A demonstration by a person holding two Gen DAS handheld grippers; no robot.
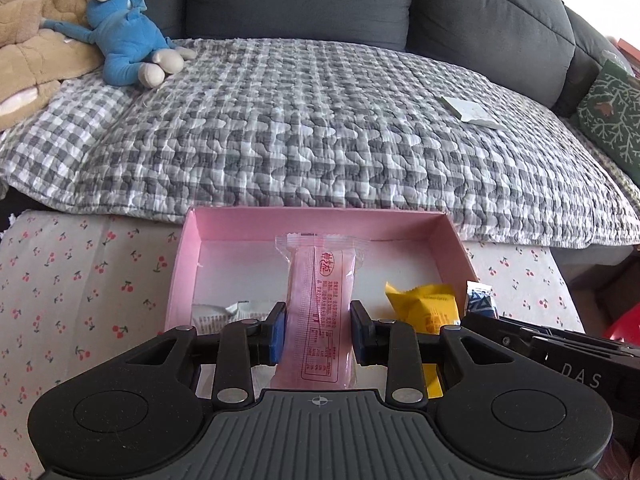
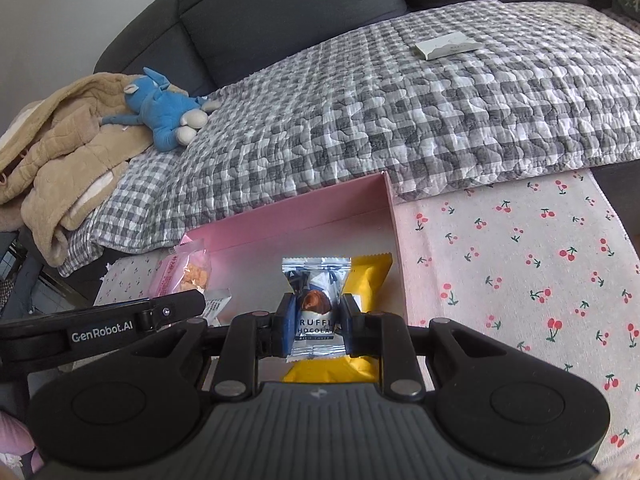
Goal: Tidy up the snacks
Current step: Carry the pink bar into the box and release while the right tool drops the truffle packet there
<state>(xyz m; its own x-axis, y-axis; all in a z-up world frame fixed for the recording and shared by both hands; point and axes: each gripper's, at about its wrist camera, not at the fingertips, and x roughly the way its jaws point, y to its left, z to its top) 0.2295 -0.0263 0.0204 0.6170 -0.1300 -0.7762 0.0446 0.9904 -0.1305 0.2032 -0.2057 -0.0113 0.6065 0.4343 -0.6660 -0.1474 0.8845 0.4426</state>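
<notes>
Left gripper (image 1: pixel 319 330) clamped on long pink plastic-wrapped snack (image 1: pixel 322 304); right gripper (image 2: pixel 317 326) clamped on blue-and-silver foil chocolate truffle packet (image 2: pixel 316 304). Both over shallow pink cardboard box (image 1: pixel 320 222); yellow crinkle-edged pouch (image 2: pixel 370 276) at 1 o'clock. Step: placing. Next: lower, release onto bare floor

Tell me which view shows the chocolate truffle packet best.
The right wrist view: the chocolate truffle packet sits centred, label legible, clamped by the right gripper. The left wrist view shows only a blue-and-white corner beyond the yellow packet.
</notes>
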